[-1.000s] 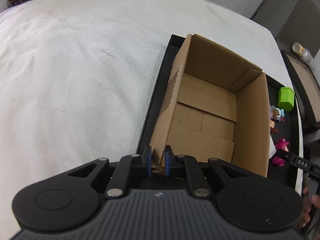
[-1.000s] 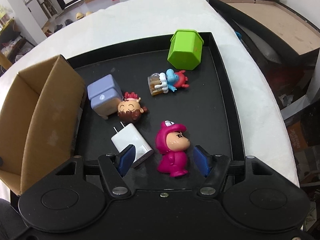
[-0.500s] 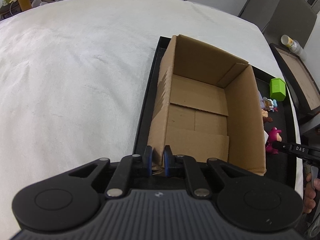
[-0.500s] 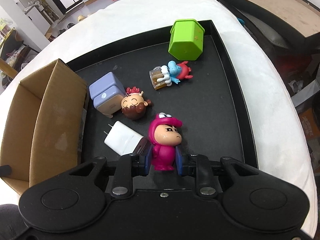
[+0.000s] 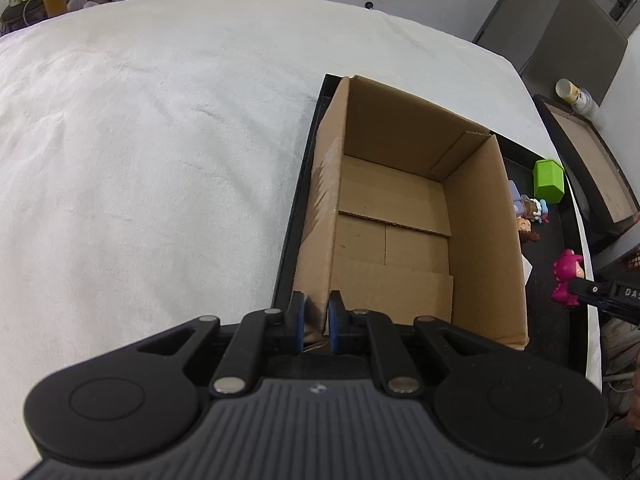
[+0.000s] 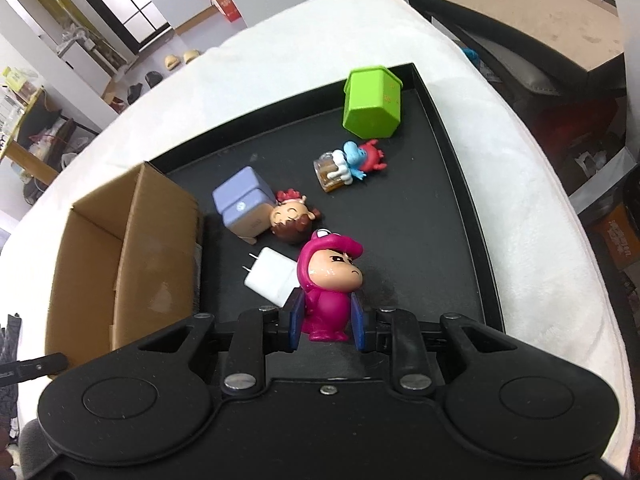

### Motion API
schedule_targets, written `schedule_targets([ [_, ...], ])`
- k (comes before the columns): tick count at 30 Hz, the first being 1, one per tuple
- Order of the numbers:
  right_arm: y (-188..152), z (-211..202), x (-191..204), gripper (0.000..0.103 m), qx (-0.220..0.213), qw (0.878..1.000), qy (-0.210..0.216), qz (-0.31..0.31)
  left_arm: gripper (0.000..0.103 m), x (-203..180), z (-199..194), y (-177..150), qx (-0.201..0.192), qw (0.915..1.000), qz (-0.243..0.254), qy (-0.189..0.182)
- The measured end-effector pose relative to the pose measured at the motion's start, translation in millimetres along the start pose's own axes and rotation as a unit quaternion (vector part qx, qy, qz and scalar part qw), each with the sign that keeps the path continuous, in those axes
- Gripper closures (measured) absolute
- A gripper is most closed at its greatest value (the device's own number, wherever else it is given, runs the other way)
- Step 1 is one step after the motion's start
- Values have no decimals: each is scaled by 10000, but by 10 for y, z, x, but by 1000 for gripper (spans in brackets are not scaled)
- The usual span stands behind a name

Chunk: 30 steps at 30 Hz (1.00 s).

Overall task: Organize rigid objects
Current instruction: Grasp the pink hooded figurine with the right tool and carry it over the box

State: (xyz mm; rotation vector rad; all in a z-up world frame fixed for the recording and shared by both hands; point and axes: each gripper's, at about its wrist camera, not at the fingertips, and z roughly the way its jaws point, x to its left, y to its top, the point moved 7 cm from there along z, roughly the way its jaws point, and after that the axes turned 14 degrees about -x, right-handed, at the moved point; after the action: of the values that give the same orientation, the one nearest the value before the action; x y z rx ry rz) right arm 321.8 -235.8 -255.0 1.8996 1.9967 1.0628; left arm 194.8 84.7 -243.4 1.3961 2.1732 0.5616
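Standing upright between the blue pads of the right gripper [image 6: 325, 320], the pink figurine [image 6: 328, 280] is clamped by its body, its feet just above the black tray [image 6: 440, 208]. A white charger [image 6: 270, 278] lies on the tray just beside it on the left. Farther back, a brown-haired figurine head [image 6: 292, 218] is seen lying against a lavender box [image 6: 242, 206], and beyond them a blue and red figurine [image 6: 352, 164] and a green house-shaped container [image 6: 372, 104] are set apart. At the tray's left end the open cardboard box [image 5: 400, 224] is held by the left gripper [image 5: 316, 320], whose jaws are pinched on the near wall at the box's corner. The tray rests on a white cloth [image 5: 140, 140].
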Motion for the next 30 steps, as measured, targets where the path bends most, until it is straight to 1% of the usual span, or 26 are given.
schedule_targets([
  [3, 4, -63, 46, 79, 6, 10000, 1, -28, 93, 16, -2, -1, -12, 10000, -76, -21],
  [6, 18, -139, 130, 79, -11, 9999, 44, -90, 92, 6, -11, -11, -53, 10000, -37, -71],
  [9, 53, -222, 241, 79, -78, 9997, 105, -195, 92, 44, -24, -23, 43, 9991, -362, -224],
  [13, 100, -320, 387, 79, -149, 9995, 178, -235, 92, 9, -50, -57, -35, 9995, -154, -290],
  [15, 126, -350, 486, 79, -191, 9992, 242, -273, 92, 20, -59, -72, -16, 9992, -170, -365],
  [20, 175, -387, 746, 79, -280, 9980, 424, -372, 92, 73, -96, -74, -55, 9990, -164, -415],
  [25, 181, -326, 1024, 79, -269, 9965, 640, -464, 92, 89, -94, -73, -62, 9988, -158, -466],
  [30, 141, -229, 1287, 78, -208, 9948, 833, -556, 92, 111, -68, -82, -54, 9989, -176, -425],
])
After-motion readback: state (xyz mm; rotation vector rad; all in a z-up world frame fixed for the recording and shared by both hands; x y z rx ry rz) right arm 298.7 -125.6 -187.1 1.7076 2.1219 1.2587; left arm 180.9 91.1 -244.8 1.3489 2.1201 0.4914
